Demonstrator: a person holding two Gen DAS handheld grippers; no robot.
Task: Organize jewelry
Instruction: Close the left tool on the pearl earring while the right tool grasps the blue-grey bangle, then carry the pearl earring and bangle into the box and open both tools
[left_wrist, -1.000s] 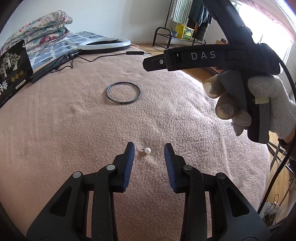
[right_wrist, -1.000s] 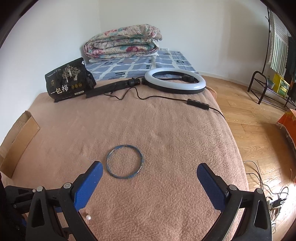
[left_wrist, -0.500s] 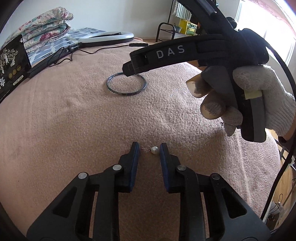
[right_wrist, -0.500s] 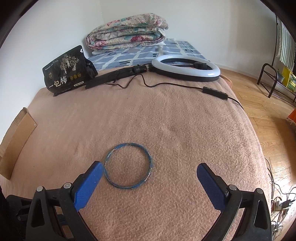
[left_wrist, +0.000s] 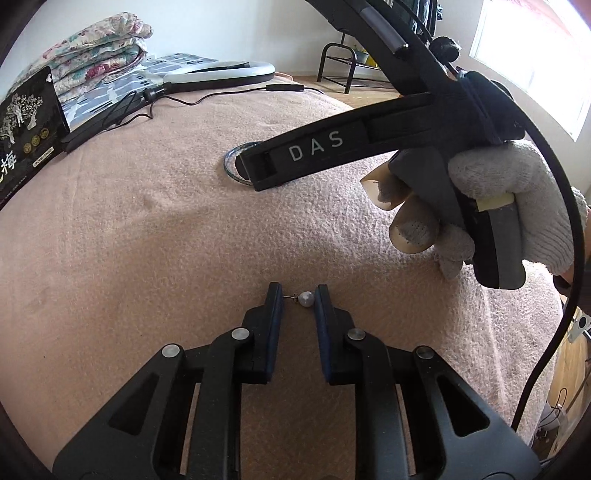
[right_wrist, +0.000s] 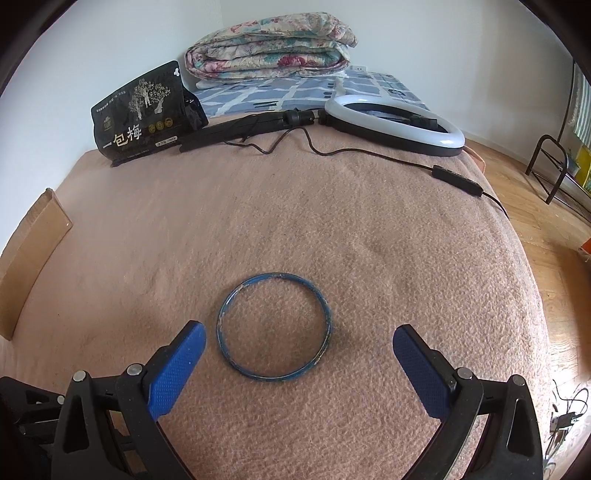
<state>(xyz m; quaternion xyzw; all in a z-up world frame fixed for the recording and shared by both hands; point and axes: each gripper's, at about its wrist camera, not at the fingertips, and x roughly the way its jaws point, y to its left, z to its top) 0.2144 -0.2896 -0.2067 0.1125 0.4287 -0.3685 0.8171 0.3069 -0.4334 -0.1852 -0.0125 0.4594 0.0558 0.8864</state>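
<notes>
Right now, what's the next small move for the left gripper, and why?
Probably finish closing, then lift. The left gripper has the pearl earring between its closing jaws, post toward the left pad, pearl near the right, still on the pink blanket. The right gripper is open over the blue bangle.

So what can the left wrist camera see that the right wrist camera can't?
Only the left view shows the pearl earring between the closing left tongs, pin end at one pad, pearl by the other, plus the gloved hand holding the other tool.

Only the right view shows the open right tongs and a cardboard piece.

Both show the blue bangle, ring light, black packet and pink blanket.
</notes>
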